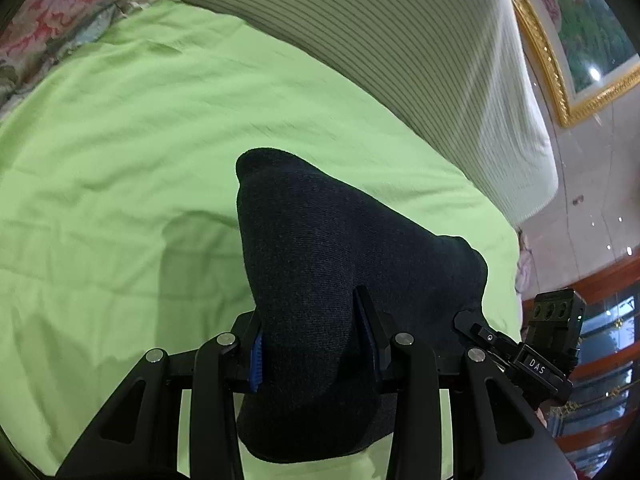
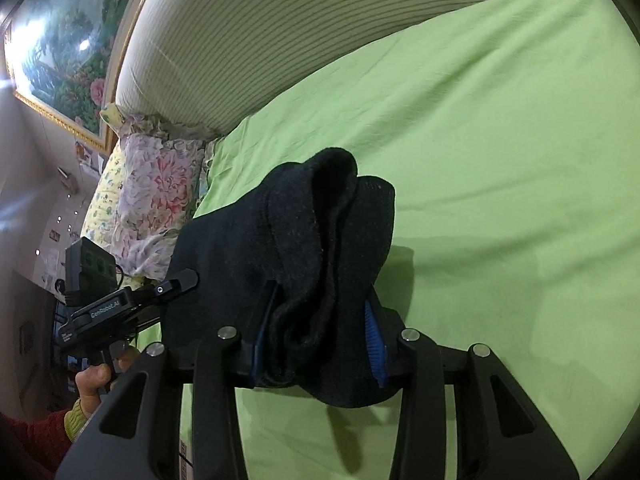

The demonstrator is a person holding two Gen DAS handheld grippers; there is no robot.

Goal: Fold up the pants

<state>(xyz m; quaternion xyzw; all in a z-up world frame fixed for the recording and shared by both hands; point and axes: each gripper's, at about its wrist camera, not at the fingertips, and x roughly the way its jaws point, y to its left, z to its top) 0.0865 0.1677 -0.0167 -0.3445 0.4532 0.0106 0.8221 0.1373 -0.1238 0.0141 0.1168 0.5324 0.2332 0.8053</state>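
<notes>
The dark navy pants hang bunched between both grippers, lifted above the green bedsheet. My left gripper is shut on a thick fold of the pants, which drape over and below its fingers. My right gripper is shut on another bunched edge of the pants, with folds rising past its blue pads. The right gripper shows at the right of the left wrist view. The left gripper shows at the left of the right wrist view. Most of the pants is hidden.
The green sheet covers the bed. A striped white headboard cushion runs along the far side. Floral pillows lie at one end. A gold-framed painting hangs on the wall. A hand holds the left gripper.
</notes>
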